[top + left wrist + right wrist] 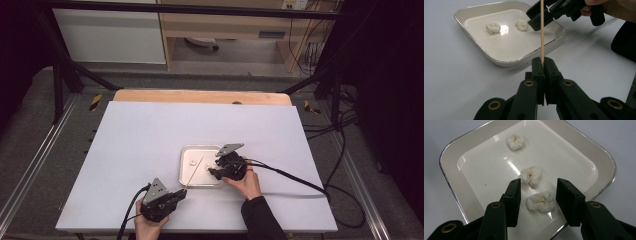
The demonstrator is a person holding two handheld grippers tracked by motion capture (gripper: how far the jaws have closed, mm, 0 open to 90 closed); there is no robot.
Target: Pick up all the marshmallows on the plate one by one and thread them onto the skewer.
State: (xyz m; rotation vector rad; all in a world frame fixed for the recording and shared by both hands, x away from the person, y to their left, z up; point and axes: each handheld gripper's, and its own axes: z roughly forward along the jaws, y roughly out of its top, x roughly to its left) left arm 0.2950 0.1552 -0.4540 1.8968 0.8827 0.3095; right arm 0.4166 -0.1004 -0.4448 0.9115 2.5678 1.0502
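Left hand-held gripper (pixel 543 65) clamped on thin wooden stick (pixel 542 30), stick angled over white square tray (pixel 451 182) on table (pixel 150 130).
Right hand-held gripper (pixel 538 192) spread wide, nearest white puffy piece (pixel 541 201) between jaws, not yet pinched.
Two more pieces in tray: middle piece (pixel 531 175) just beyond, far piece (pixel 516 141) apart.
Risks:
- hard squeeze likely crushes soft piece
- jaw may nudge middle piece or scrape glossy tray floor, tray slides
- stick tip close to right gripper; collision could twist stick in grip
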